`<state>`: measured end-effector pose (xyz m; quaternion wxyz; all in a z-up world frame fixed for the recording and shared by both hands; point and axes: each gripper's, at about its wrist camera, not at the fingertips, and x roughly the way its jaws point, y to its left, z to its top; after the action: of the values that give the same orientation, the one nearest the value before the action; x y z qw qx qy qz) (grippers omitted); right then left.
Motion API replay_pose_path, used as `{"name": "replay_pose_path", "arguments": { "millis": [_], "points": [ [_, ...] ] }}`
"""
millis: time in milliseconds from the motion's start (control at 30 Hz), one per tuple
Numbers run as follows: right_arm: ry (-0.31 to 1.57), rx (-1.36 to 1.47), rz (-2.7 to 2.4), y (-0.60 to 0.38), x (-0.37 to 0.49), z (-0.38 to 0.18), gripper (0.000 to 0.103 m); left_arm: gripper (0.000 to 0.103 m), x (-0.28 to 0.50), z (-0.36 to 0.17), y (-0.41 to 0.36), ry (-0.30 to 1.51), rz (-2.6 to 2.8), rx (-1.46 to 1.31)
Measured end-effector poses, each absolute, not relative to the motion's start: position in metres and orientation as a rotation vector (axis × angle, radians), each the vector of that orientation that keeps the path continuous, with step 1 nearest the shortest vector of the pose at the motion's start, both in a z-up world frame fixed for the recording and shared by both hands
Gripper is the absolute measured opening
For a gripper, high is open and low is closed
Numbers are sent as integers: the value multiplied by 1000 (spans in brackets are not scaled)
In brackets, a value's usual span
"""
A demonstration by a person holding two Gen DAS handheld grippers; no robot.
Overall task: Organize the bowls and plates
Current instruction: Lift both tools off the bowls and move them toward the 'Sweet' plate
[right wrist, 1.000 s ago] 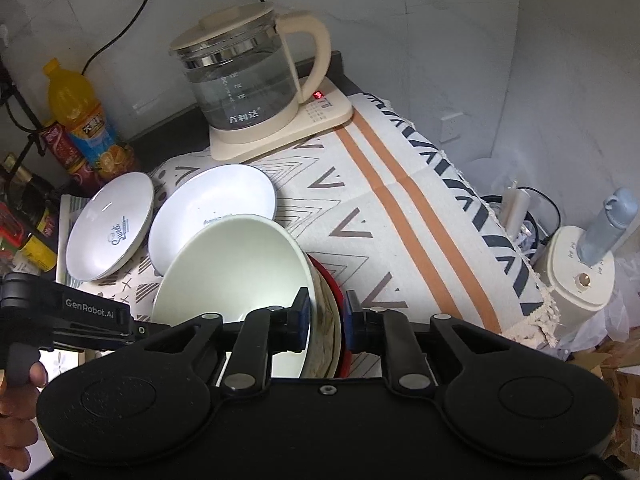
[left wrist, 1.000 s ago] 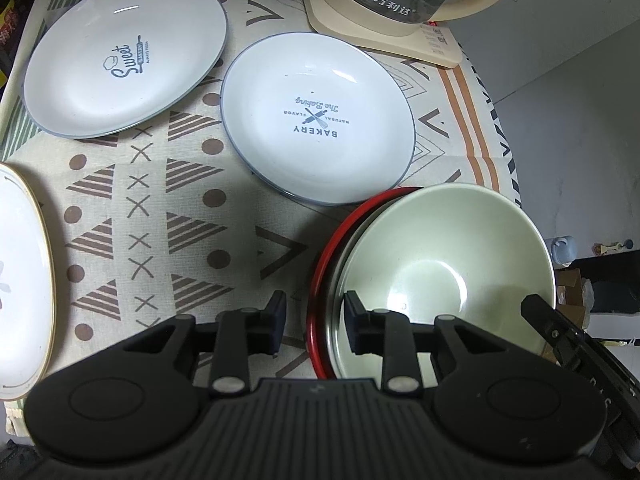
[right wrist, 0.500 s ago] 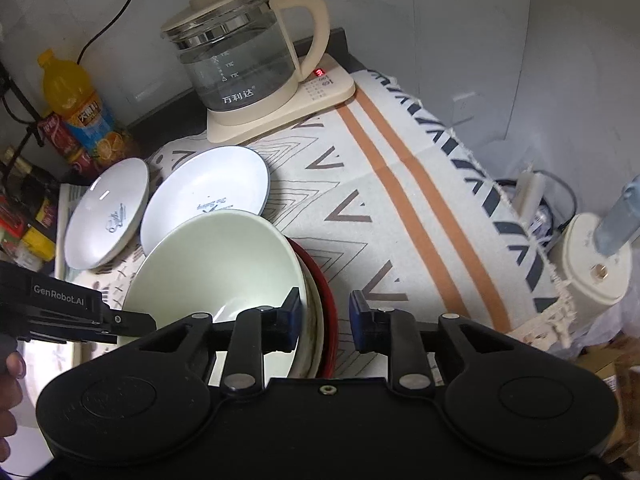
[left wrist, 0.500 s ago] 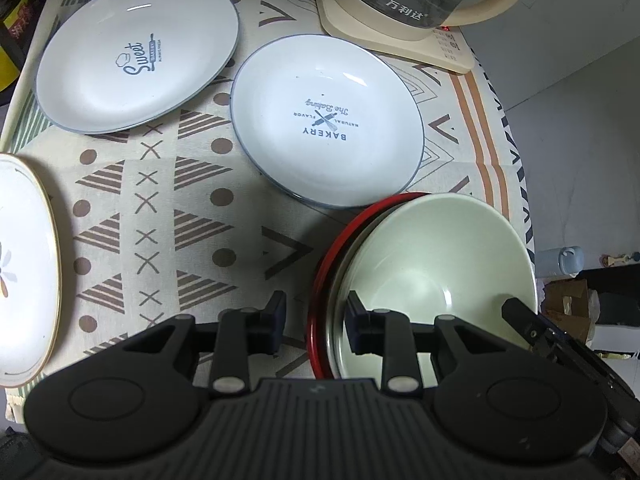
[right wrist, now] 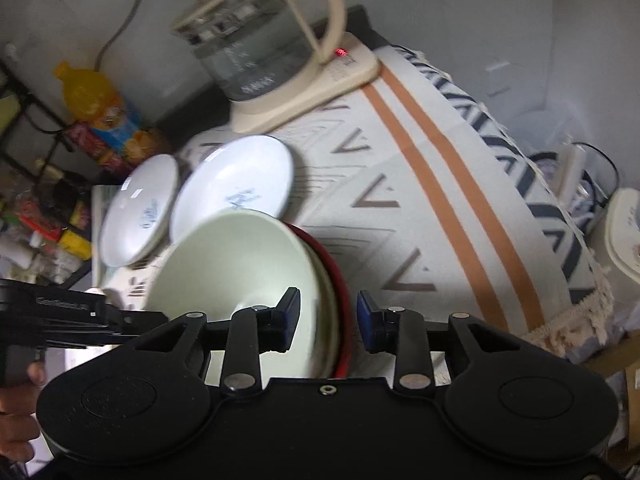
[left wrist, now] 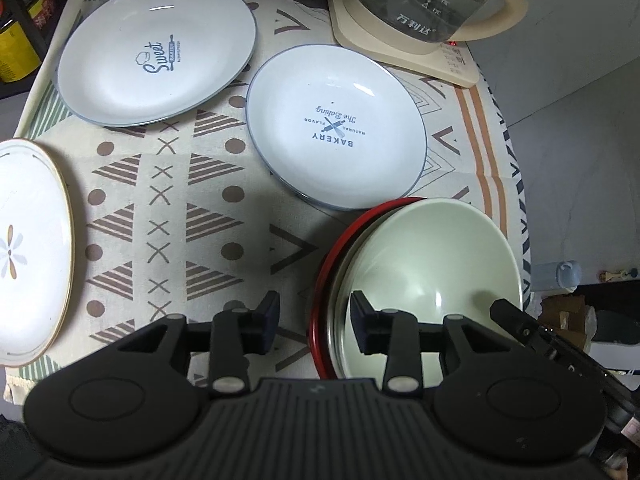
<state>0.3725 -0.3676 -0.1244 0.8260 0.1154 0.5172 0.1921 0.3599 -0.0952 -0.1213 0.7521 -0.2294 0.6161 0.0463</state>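
A: Both jaws are opening, the left hand-held gripper (left wrist: pixel 314 322) and the right hand-held gripper (right wrist: pixel 328 316) each straddling the rim of the pale green bowl (left wrist: pixel 432 260), pads clear of it.

B: It sits nested in the red bowl (left wrist: pixel 320 280) at five o'clock on the counter (left wrist: pixel 180 216). They should back off straight, without catching the rim.

A: Its mouth faces up, slightly tilted; being round, it has no long axis.

We count three white plates: one printed "Sweet" (left wrist: pixel 156 52), one printed "BAKERY" (left wrist: pixel 336 132), and one gold-rimmed with a flower motif (left wrist: pixel 28 248). We count one pale green bowl (left wrist: pixel 432 256) nested in one red-rimmed dish (left wrist: pixel 320 292), one glass kettle with a cream handle (right wrist: pixel 264 36), one orange drink bottle (right wrist: pixel 92 100), and two black grippers.
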Motion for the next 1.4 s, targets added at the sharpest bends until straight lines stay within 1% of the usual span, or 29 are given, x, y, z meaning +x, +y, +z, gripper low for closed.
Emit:
{"name": "replay_pose_path", "arguments": {
  "millis": [100,167,233,367,467,533,700,800,900,1100,1200,1300,1400],
  "points": [
    [1091,232,450,-363,373,-114,35,42,356,-114,-94,1321,103,-506],
    [1082,221,474,-359,373,-107,42,49,353,-109,-92,1307,111,-508],
    [1066,199,494,-354,373,-101,50,53,349,-105,-91,1291,126,-505],
    [1038,169,547,-343,376,-91,55,65,339,-97,-86,1257,176,-483],
    [1039,133,593,-332,378,-89,58,66,329,-94,-79,1223,223,-486],
    [1039,117,623,-325,378,-87,64,66,324,-94,-76,1207,260,-485],
    [1038,64,712,-303,376,-84,72,66,311,-94,-65,1192,321,-494],
    [1042,25,767,-287,374,-83,73,66,298,-93,-54,1175,379,-525],
    [1038,-17,822,-270,370,-81,77,66,287,-92,-45,1163,425,-545],
    [1053,-56,894,-243,367,-81,78,67,262,-90,-25,1134,524,-608],
    [1050,-90,938,-228,364,-79,84,73,249,-87,-17,1116,574,-617],
    [1045,-134,987,-211,360,-77,84,76,239,-84,-10,1094,600,-624],
    [1034,-166,1003,-195,356,-75,91,78,234,-86,1,1095,626,-634]
  ]
}}
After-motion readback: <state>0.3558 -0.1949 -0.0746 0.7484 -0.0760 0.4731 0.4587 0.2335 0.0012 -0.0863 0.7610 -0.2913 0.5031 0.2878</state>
